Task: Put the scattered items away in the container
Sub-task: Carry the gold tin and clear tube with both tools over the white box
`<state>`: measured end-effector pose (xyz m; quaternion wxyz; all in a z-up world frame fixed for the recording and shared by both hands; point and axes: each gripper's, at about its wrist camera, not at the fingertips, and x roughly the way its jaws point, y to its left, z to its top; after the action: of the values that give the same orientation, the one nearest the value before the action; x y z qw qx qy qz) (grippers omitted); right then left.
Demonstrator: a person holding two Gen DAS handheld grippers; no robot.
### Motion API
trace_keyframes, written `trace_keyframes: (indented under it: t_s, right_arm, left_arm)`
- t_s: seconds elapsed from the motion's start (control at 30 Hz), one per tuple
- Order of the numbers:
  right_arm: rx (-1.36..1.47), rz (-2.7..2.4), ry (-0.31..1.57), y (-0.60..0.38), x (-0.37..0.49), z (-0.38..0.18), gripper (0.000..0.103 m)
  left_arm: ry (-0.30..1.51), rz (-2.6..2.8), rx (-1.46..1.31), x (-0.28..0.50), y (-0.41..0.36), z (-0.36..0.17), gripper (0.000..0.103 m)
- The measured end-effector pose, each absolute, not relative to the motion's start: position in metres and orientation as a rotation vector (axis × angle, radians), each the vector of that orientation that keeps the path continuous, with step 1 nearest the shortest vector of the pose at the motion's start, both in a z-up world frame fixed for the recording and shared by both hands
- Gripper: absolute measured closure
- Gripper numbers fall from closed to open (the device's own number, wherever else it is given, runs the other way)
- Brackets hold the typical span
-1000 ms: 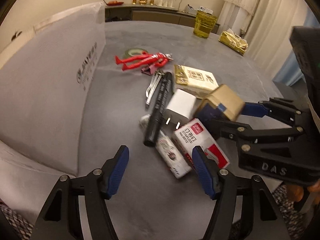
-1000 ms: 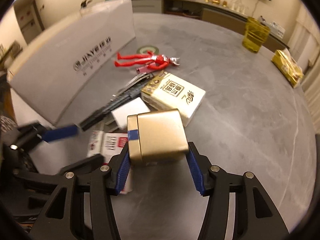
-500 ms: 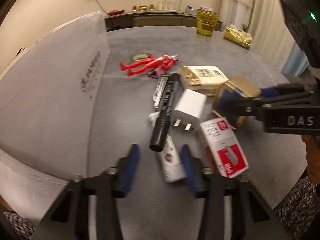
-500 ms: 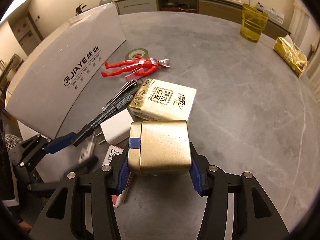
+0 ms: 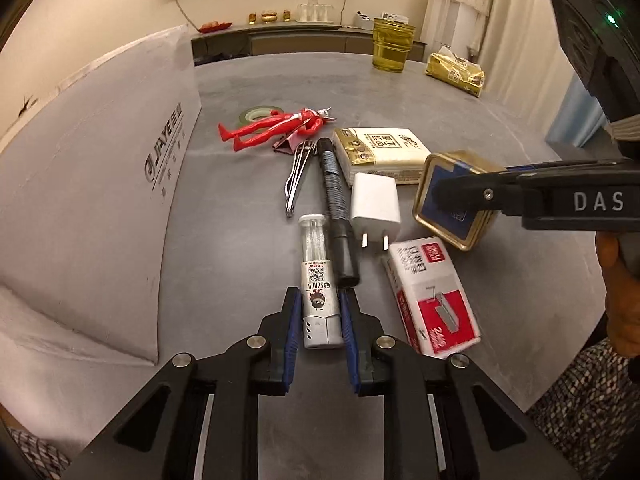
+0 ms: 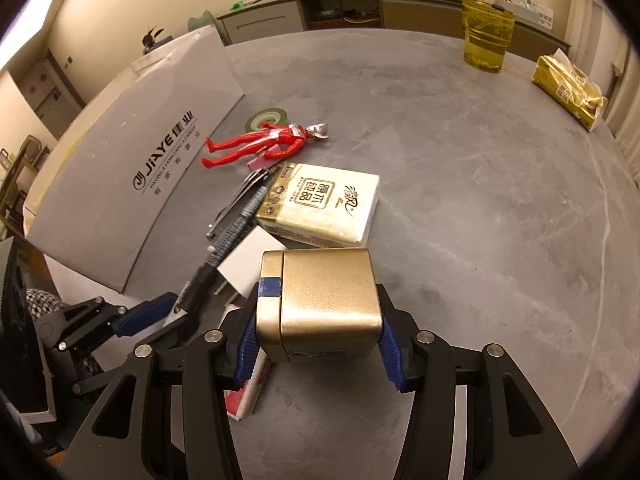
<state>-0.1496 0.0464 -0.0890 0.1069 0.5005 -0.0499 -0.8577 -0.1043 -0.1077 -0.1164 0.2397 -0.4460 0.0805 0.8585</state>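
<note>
My left gripper [image 5: 318,316] is shut on a silver lighter [image 5: 318,280] that lies on the grey table. My right gripper [image 6: 318,320] is shut on a gold tin [image 6: 320,304] and holds it above the table; the gold tin [image 5: 456,196] also shows at the right of the left wrist view. Scattered ahead are a black marker [image 5: 336,216], a white charger [image 5: 374,204], a staples box [image 5: 432,296], a tissue pack [image 6: 320,204], nail clippers [image 5: 298,176], a red figure [image 6: 264,144] and a green tape roll [image 6: 266,114]. The white cardboard box [image 5: 92,208] stands at the left.
A yellow glass jar [image 6: 486,40] and a gold tissue bag [image 6: 568,92] sit at the far side of the table. A sideboard [image 6: 360,4] runs along the back wall. A hand [image 5: 618,292] holds the right gripper at the right edge.
My left gripper moved in over the lighter and went from open to shut on it. The right gripper lifted the gold tin a little and drew back.
</note>
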Motion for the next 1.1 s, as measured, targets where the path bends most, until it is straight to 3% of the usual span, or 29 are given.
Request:
trace_keyframes:
  t_s: [0.43,1.1]
  right_arm:
    - [1.377,-2.56,-0.276,0.058,-0.138,-0.068,0.05]
    - [1.245,-2.576,-0.311,0.039,-0.121,-0.044,0.05]
  left_arm:
    - [0.241,2.431,-1.066,-0.078,-0.114,-0.077,0.082]
    - [0.122,2.436,-0.943,-0.075,-0.129,-0.008,0.082]
